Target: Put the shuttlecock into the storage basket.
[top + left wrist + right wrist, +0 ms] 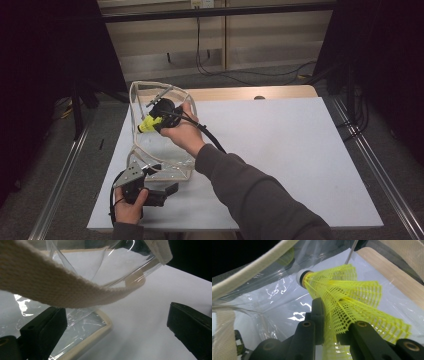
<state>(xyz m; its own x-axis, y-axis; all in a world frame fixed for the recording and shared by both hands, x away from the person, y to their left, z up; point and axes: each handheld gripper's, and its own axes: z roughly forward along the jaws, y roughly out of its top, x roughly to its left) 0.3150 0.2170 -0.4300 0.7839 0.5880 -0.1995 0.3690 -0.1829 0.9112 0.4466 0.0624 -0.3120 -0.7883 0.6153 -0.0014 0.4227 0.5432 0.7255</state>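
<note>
The shuttlecock (342, 297) is a light thing of yellow plastic mesh with a white cork nose; its skirt is springy and crushable, so the best hold is low on the skirt near the nose, with a gentle squeeze, and that is roughly where the right gripper (332, 322) has it, jaws nearly closed and pinching the mesh between them, nose pointing down into the bag (162, 150); in the high view the right gripper (159, 116) sits at the bag's open mouth, near the table's far left corner; the bag is clear soft plastic edged with cream webbing, floppy and slick, likely to fold or slide if left unsupported; its strap (50, 285) gives the firmest purchase; the left gripper (150, 192) lies low at the bag's near bottom edge, close to the table's near left corner, and its jaws stand wide apart with the bag's corner just beside one jaw and nothing pressed between them; the table (280, 150) is flat, white and matt, with a wooden strip along the far edge; dark curtains stand at both sides, metal rails run along the floor, and cables trail by the far wall.
</note>
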